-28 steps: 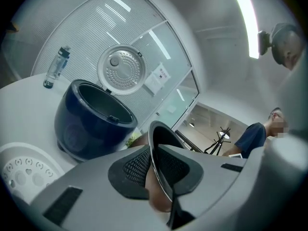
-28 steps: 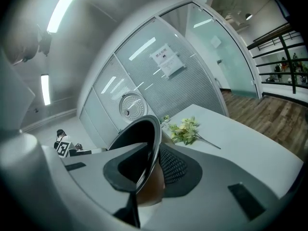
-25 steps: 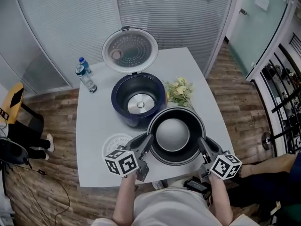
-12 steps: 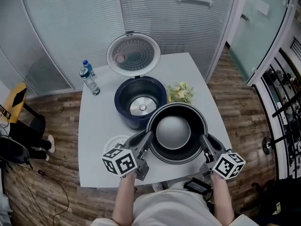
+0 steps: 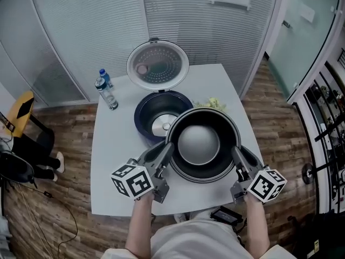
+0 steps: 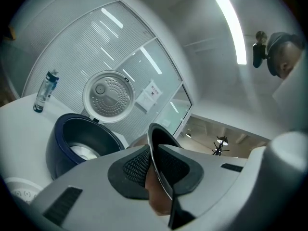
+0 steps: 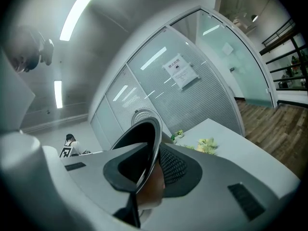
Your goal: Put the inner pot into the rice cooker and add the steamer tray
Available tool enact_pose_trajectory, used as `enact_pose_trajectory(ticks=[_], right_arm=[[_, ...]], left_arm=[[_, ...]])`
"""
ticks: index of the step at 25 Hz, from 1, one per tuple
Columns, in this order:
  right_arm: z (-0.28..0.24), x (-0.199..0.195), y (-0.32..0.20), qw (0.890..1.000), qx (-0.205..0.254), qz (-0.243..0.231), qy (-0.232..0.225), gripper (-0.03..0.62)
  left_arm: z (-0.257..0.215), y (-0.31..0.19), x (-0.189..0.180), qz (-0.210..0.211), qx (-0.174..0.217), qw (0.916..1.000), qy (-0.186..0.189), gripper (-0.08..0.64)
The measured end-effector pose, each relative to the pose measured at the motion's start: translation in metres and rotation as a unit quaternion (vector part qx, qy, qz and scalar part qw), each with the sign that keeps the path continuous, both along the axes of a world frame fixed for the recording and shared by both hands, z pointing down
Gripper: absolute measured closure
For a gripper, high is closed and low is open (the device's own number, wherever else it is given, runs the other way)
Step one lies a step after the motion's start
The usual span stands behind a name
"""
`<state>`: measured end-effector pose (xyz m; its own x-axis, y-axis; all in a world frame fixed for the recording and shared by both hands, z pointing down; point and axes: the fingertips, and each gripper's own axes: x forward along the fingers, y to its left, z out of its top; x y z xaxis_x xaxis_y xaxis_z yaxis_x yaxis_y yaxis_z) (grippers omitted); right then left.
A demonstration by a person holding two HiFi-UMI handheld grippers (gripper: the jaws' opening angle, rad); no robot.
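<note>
A clear plastic water bottle with a blue cap (image 5: 107,92) stands at the far left of the white square table (image 5: 114,144), well beyond the left gripper (image 5: 166,154). That gripper's jaws are nearly together, clamped on the left rim of the round black metal inner pot (image 5: 199,144); its own view shows the thin rim pinched between the dark ribbed pads (image 6: 137,165). Just past its tip sits the dark blue rice cooker (image 5: 141,112), round perforated lid (image 5: 158,65) standing open, silver heating plate bare inside. The pot hangs between the two grippers, its far edge overlapping the cooker's near rim in the head view (it is not yet seated). A small bunch of pale yellow flowers (image 5: 214,102) peeks out behind it. The right gripper (image 5: 237,158), jaws a little wider, grips the opposite rim.
</note>
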<state>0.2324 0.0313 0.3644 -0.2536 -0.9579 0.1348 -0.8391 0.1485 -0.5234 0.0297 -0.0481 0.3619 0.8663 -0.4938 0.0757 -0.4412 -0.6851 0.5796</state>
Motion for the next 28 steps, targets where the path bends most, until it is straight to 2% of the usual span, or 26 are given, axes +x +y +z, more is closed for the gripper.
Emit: enact_pose_trajectory(ticks=[15,20,23,28], right_arm=[[-0.042,-0.007,-0.109,0.995,0.029,-0.095,-0.014,0.509],[-0.052,-0.015,-0.129,0.991,0.04,-0.127,-0.023,0.509],[-0.053,-0.018,-0.134,0.989,0.039,-0.143,-0.021,0.508],[-0.057,-0.034,-0.142,0.983,0.05,-0.174,-0.027,0.508]], left_arm=[[-0.044,-0.07,-0.02,-0.106,0.017,0.9942,0.002,0.511],[-0.056,-0.079,-0.03,-0.143,0.018,0.9895,0.017,0.511],[-0.057,-0.08,-0.034,-0.161,0.023,0.9867,0.011,0.511],[-0.065,-0.079,-0.052,-0.2,0.031,0.9791,0.023,0.512]])
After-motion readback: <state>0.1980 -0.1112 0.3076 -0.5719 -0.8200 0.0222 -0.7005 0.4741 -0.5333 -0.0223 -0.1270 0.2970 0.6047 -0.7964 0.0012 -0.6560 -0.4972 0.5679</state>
